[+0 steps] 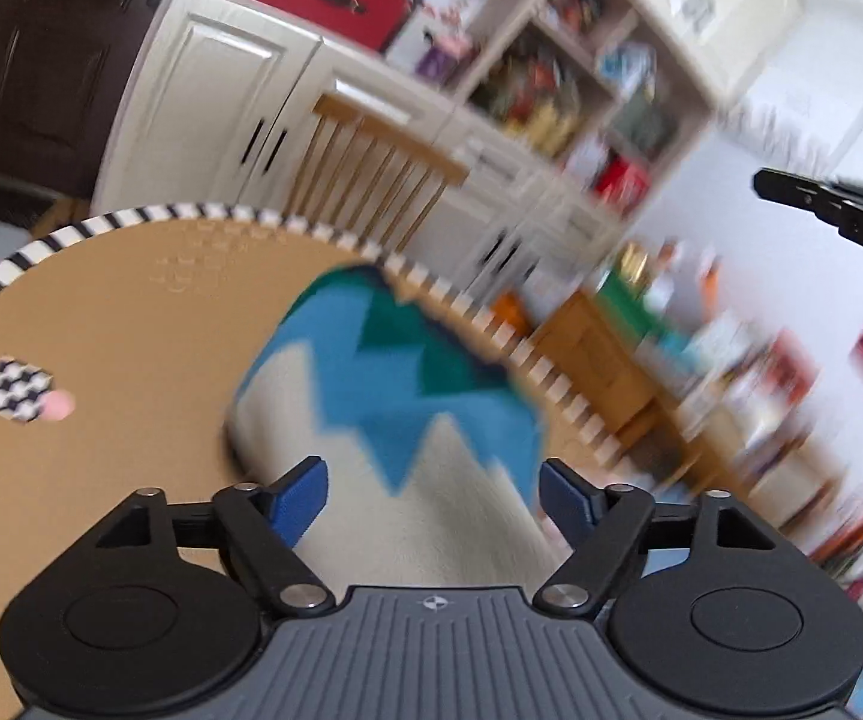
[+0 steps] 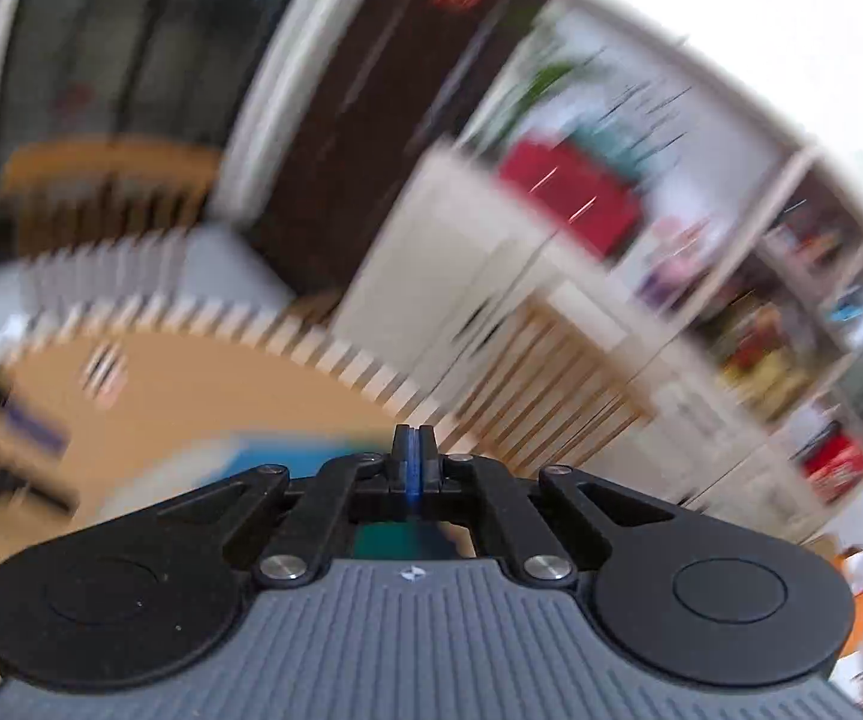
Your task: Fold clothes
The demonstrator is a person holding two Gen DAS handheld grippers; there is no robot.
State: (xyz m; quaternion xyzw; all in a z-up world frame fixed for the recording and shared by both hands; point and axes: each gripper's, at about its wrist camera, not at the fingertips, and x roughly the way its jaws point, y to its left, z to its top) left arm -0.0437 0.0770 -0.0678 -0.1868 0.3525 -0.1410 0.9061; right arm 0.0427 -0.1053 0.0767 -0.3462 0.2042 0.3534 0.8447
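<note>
A folded knit garment (image 1: pixel 383 396) with cream, blue and green zigzag bands lies on the round tan table (image 1: pixel 101 312), near its right rim. My left gripper (image 1: pixel 431 474) hovers over the cream part, open, with its blue pads (image 1: pixel 305 498) wide apart and not pressing the cloth. My right gripper (image 2: pixel 412 444) is shut, pads together with nothing visible between them. It is raised above the garment (image 2: pixel 287 450), which is blurred below it. The table (image 2: pixel 191 384) spreads to its left.
The table has a black-and-white striped rim (image 1: pixel 149 215). A small checkered patch (image 1: pixel 17 390) lies on its left side. A wooden chair (image 1: pixel 371 174) stands behind the table, with cream cabinets (image 1: pixel 209 96) and cluttered shelves (image 1: pixel 551 96) beyond. A black tool part (image 1: pixel 821 204) juts in at the right.
</note>
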